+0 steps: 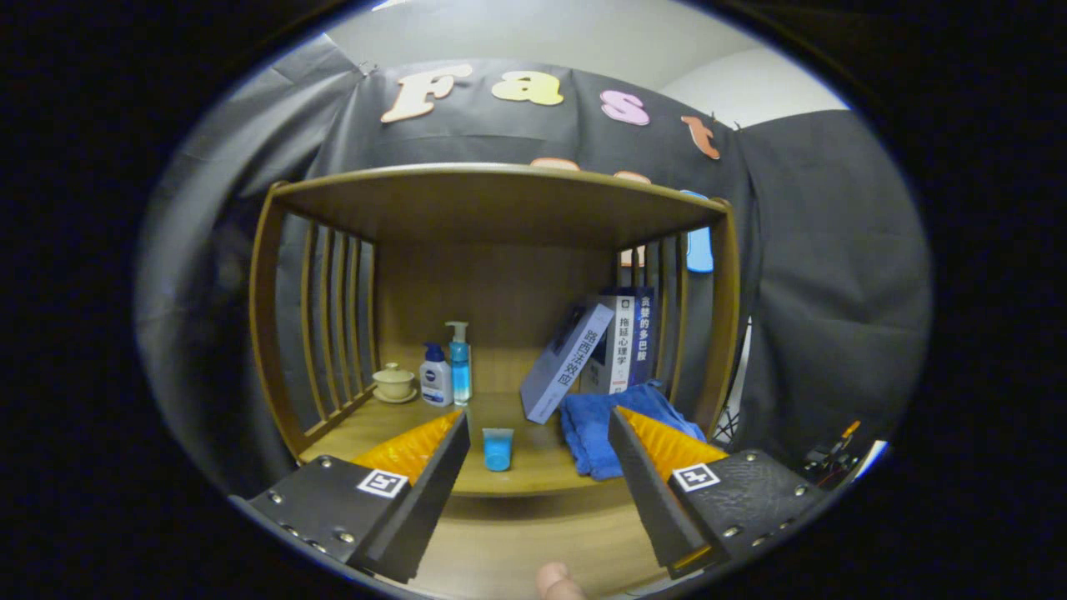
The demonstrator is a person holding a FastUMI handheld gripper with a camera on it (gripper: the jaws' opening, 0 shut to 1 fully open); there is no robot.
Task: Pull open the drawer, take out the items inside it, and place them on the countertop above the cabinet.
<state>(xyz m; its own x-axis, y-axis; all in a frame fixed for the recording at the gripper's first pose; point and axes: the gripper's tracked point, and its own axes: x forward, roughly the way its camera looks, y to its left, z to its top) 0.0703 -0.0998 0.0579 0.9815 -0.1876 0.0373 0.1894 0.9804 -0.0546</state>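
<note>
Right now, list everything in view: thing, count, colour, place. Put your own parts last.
Wooden shelf unit: one, brown, slatted sides, ahead of the claw.
Lidded cup on saucer: one, cream, back left on the countertop.
Pump bottles: two, one white with a blue cap, one blue, right of the cup.
Books: about three, mostly blue and white, back right; the front one leans tilted.
Cloth: one, blue, crumpled, below the books, partly behind a claw finger.
Small cup: one, blue, near the countertop's front edge, beyond the gap between the fingers.
Fingertip: one, below the claw.
Claw: one, fingers spread open, holding nothing.
</note>
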